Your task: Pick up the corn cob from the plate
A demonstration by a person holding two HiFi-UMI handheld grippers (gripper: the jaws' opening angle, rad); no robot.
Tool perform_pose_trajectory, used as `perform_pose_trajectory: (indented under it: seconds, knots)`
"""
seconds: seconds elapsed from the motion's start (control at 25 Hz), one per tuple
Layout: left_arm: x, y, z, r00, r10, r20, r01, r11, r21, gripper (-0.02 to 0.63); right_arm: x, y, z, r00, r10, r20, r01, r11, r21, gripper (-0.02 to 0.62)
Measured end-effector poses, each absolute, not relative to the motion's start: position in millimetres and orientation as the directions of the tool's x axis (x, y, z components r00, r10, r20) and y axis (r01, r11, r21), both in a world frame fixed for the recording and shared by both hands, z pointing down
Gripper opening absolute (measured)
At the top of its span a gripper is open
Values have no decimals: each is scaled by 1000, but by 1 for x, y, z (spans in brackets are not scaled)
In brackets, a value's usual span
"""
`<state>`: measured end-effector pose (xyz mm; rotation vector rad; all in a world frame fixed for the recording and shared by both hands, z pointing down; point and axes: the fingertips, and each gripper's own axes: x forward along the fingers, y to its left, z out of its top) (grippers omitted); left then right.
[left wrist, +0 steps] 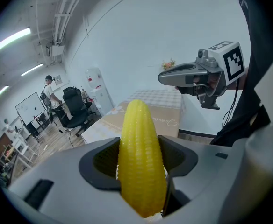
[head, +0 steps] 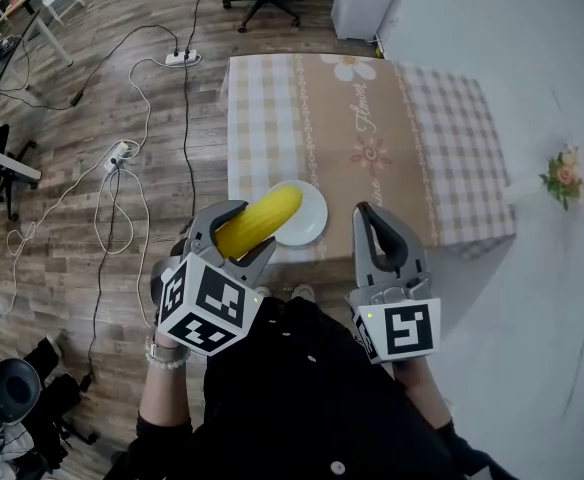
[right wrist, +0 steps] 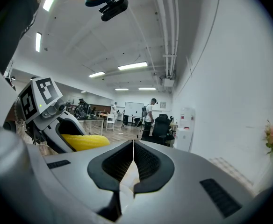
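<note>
Above the near edge of the tabletop [head: 452,138]: I hold the corn cob [head: 272,208] up in the air. Its far tip overlaps the white plate [head: 310,226] only as the head view lines them up.
Left tongs [head: 244,234]: clamped across the cob's thicker lower half, one ribbed pad on each side. The cob's pointed end sticks out well past the tips, as the left gripper view shows.
Right tongs [right wrist: 133,146]: pressed together with nothing between them, held off to the side of the cob and apart from it.
Plate: it sits on the checked cloth at the near edge, and the part I can see is bare. The cob and the left tongs cover its near-left rim.
Done, as I judge it: the grasp is made and the cob is already off the plate, since the left gripper view shows the cloth far below the cob's tip.
Left to do, as I judge it: little or nothing; I only need to keep the grip firm so the cob does not slide out lengthwise.
</note>
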<state>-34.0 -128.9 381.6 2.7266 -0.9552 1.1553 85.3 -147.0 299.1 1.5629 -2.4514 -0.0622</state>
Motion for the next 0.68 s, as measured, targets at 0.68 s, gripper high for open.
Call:
perform_pose_trajectory:
  seconds: [0.68]
  knots:
    - [-32,-127,386,537,-512,671,-540,-819,-193,259,85,-145,303,-406,-893,192,-885,437,163,43]
